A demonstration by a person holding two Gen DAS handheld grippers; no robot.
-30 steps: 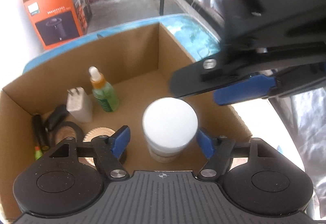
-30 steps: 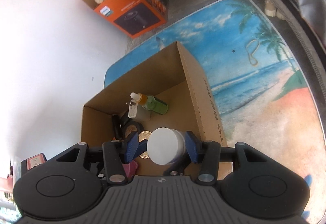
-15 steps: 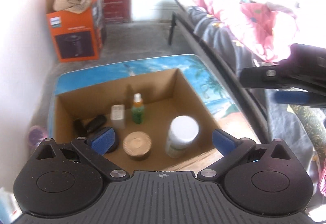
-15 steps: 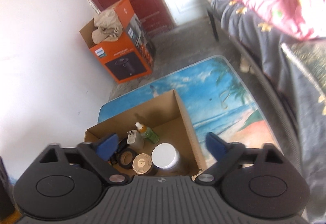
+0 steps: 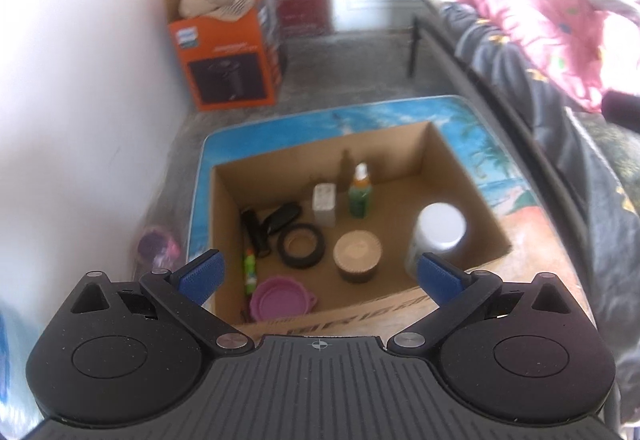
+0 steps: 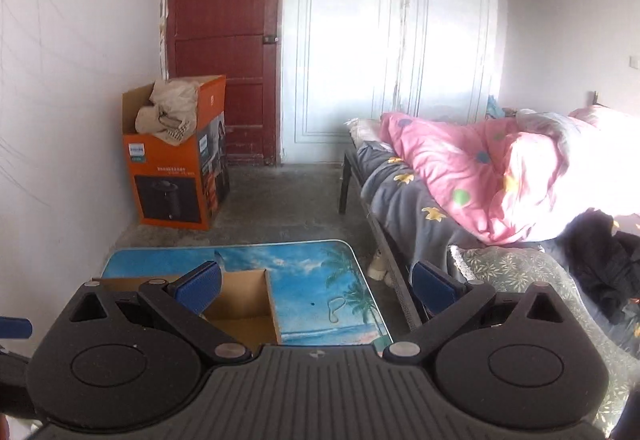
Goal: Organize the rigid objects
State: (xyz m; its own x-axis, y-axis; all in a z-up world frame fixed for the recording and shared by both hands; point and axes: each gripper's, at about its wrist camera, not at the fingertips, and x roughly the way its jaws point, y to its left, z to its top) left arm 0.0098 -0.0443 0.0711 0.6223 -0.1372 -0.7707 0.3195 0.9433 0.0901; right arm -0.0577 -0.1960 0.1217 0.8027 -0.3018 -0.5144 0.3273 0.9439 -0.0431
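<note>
— Both grippers gape with nothing between the ribbed blue pads: left gripper [image 5: 318,276], right gripper [image 6: 316,286].

— And the white-lidded jar [image 5: 438,236]?

— Upright in the corrugated cardboard box [image 5: 452,159], right side, near a round tan-lidded jar [image 5: 357,256], black ring [image 5: 302,244] and pink lid [image 5: 282,298]. Box print is too blurred to read.

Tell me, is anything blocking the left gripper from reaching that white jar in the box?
Nothing visible does. The left gripper hangs open above the cardboard box, whose top is open, and the white jar stands alone near the right wall, apart from the tan-lidded jar.
</note>
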